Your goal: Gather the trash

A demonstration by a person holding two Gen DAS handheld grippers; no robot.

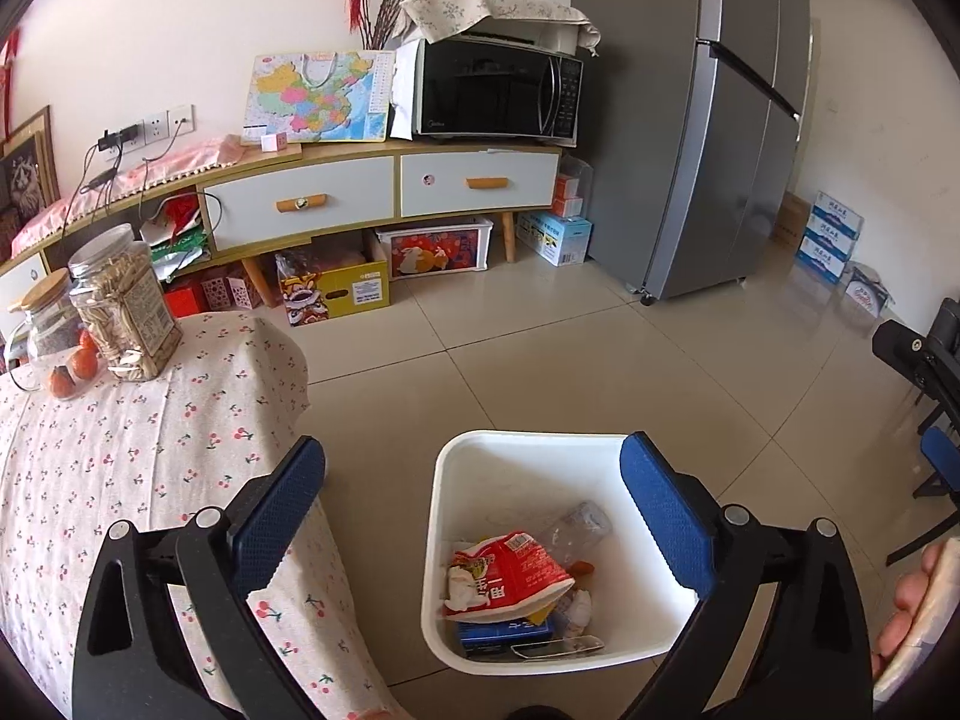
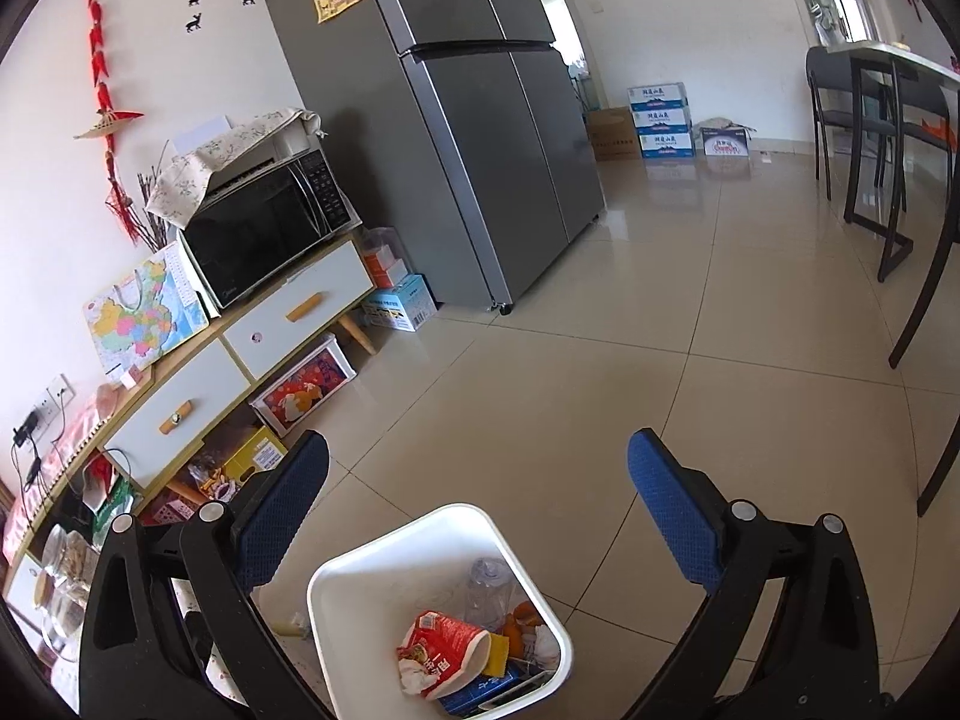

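A white trash bin stands on the tiled floor beside the table. It holds a red noodle cup, a crushed clear bottle, a blue box and other scraps. My left gripper is open and empty, above the bin and the table's edge. My right gripper is open and empty, above and behind the bin; the red cup and bottle show inside it. The right gripper also shows in the left wrist view at the right edge.
A table with a cherry-print cloth carries a jar of snacks and a glass jar with oranges. A low cabinet with a microwave, a grey fridge, boxes and dark chairs stand around.
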